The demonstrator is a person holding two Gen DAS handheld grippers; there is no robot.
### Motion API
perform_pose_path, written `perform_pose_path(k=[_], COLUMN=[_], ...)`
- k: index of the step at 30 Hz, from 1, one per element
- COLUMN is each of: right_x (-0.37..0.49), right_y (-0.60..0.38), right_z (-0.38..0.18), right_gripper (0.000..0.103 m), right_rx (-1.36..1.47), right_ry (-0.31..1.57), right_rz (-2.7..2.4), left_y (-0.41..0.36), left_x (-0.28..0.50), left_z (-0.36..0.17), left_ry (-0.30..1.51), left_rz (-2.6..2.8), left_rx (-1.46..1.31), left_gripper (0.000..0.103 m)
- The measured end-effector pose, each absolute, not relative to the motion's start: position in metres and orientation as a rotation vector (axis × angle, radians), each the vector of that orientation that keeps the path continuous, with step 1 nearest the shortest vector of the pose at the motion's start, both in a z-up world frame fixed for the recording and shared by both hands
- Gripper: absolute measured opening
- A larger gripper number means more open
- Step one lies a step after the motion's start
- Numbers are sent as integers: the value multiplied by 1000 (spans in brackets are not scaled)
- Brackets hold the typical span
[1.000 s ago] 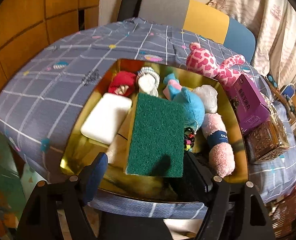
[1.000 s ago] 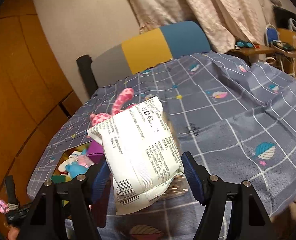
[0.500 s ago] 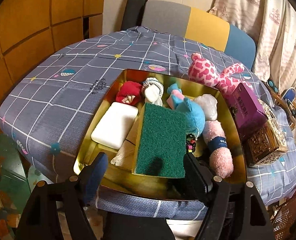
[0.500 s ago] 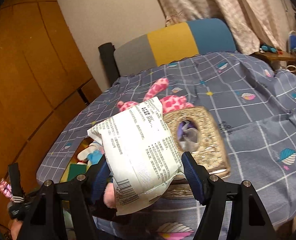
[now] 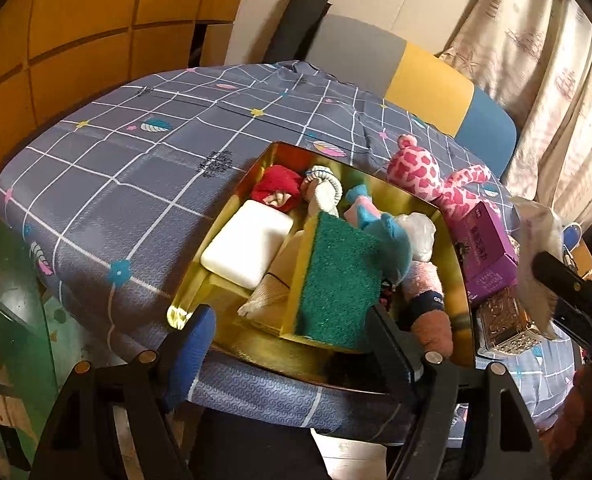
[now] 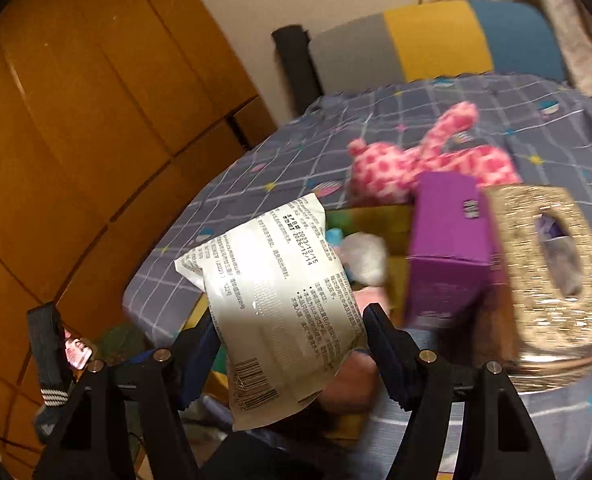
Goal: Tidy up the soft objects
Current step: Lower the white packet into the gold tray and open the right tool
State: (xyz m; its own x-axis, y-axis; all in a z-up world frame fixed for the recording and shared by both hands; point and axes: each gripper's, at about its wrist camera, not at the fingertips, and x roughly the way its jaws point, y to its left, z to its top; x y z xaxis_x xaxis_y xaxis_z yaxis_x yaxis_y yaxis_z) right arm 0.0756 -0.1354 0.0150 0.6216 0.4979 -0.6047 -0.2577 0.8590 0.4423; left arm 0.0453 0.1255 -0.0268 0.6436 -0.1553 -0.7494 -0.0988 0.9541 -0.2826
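My right gripper (image 6: 286,328) is shut on a white printed soft pack (image 6: 280,304) and holds it above the near right side of the gold tray (image 5: 220,216). The pack's edge shows in the left wrist view (image 5: 534,248). The tray holds a green scouring pad (image 5: 338,276), a white sponge (image 5: 248,248), a red soft item (image 5: 278,188), a blue plush (image 5: 392,236) and a pink rolled sock (image 5: 428,300). My left gripper (image 5: 292,332) is open and empty at the tray's near edge. A pink spotted plush (image 5: 424,180) lies behind the tray.
A purple box (image 5: 486,248) and a gold woven tissue box (image 6: 544,256) stand right of the tray. The table has a grey checked cloth (image 5: 136,160). A grey, yellow and blue chair (image 5: 416,80) stands behind it. A wooden wall (image 6: 76,120) is at left.
My right gripper has swung left with the white pack, from over the cloth toward the tray. My left gripper has drawn back a little from the tray, still open.
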Motion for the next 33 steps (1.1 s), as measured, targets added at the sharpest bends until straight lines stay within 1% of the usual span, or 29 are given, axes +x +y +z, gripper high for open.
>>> perform_pose_path(k=[10, 19, 22, 26, 33], right_x=[128, 189, 196, 204, 209], right_y=[-84, -70, -75, -82, -52], right_z=[-23, -71, -71, -63, -60], right_gripper=[71, 71, 71, 73, 73], right_rx=[468, 644, 614, 492, 240], right_ry=[990, 1133, 1114, 1047, 1006], right_rz=[599, 546, 494, 390, 374], left_y=[136, 139, 141, 142, 138], left_x=[44, 45, 45, 46, 47], left_z=[-27, -28, -29, -32, -34], left_ry=[863, 868, 870, 881, 889], left_rz=[-17, -10, -14, -15, -15], left_rx=[-338, -344, -355, -359, -345], left_gripper=[78, 78, 78, 78, 78])
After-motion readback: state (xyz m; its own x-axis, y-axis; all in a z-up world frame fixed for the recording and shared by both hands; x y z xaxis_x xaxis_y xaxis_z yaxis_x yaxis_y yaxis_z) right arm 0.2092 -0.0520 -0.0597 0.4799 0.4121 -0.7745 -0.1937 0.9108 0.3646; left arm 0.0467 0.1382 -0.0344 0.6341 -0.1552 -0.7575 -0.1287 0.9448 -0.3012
